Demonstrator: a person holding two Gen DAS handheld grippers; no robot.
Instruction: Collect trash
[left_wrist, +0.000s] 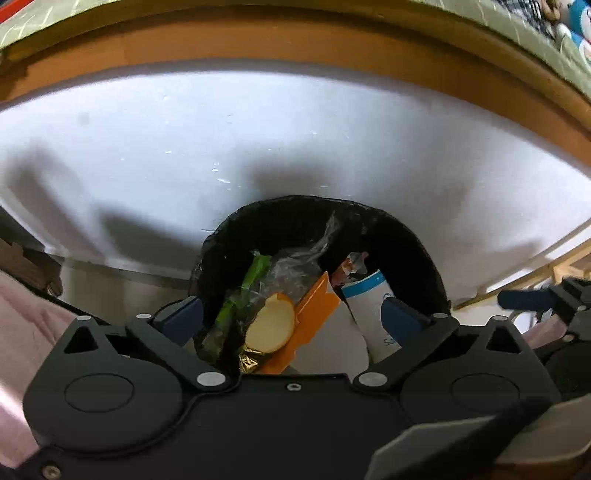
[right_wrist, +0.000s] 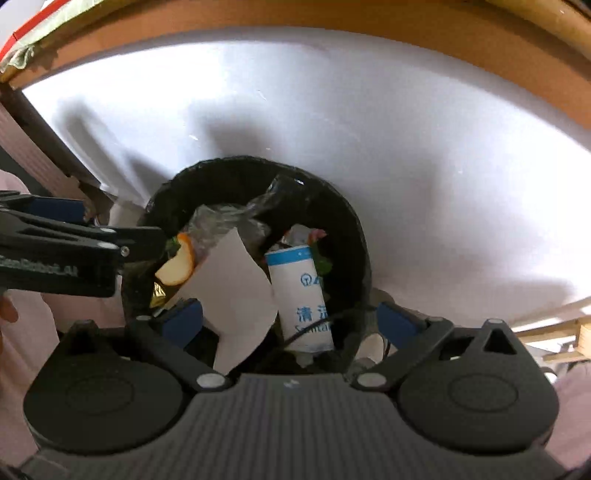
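Note:
A round bin with a black liner (left_wrist: 406, 236) (right_wrist: 351, 229) lies right below both grippers. In it are a white bottle with a blue band (left_wrist: 369, 295) (right_wrist: 299, 291), an orange packet (left_wrist: 314, 317) (right_wrist: 177, 266), a green wrapper (left_wrist: 255, 269), clear plastic film (left_wrist: 295, 266) (right_wrist: 221, 218) and a white sheet of paper (right_wrist: 240, 295). My left gripper (left_wrist: 291, 319) hangs open over the bin's mouth, its blue pads touching nothing. My right gripper (right_wrist: 291, 323) is open above the bin too, with nothing held. Each one shows at the edge of the other's view.
A white panel (left_wrist: 258, 147) rises behind the bin, with a brown wooden edge (left_wrist: 295, 44) above it. Wooden slats (left_wrist: 554, 266) stand at the right, and a cardboard corner (right_wrist: 92, 192) at the left. Pink cloth (left_wrist: 22, 332) is close beside the left gripper.

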